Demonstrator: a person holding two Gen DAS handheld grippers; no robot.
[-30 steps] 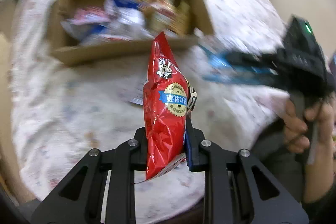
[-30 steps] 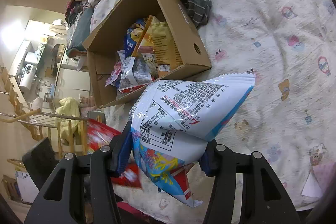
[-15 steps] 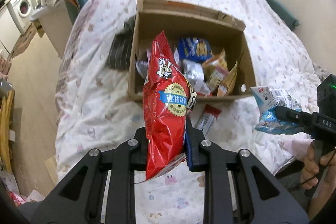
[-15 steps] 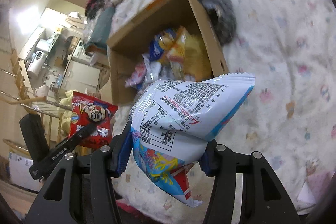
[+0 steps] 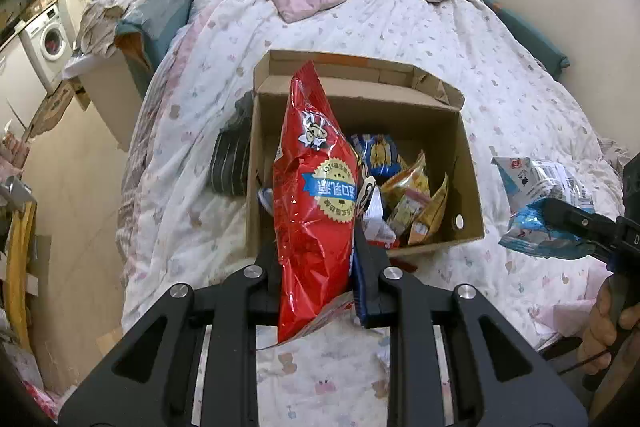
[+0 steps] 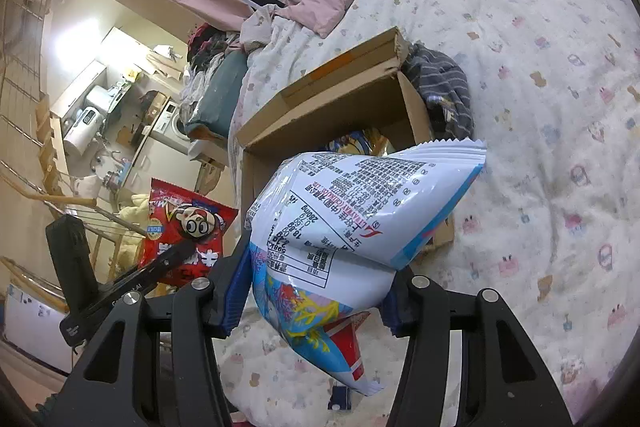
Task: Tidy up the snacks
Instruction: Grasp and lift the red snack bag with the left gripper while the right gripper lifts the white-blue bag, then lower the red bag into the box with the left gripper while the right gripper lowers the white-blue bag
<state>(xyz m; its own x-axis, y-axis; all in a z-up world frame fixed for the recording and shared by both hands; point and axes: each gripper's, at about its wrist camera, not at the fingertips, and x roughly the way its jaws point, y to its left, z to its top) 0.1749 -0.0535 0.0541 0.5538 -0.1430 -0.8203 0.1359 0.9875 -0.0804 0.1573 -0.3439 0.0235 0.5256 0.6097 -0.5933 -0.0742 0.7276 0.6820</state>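
2 snack bags, red bag [image 5: 316, 195] pinched between left fingers [image 5: 269, 267], white-blue bag [image 6: 352, 223] between right fingers [image 6: 236, 291]

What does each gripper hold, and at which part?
Left gripper: red snack bag, near its lower end. Right gripper: white and blue snack bag, lower half.

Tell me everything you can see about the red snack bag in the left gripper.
The red snack bag is glossy foil, crinkled, with a cartoon face near the top and a gold seal crossed by a blue banner. It stands upright, pinched low between the closed pads of the left gripper, off the bed. Behind it sits the open cardboard box of snacks. Nothing else touches it.
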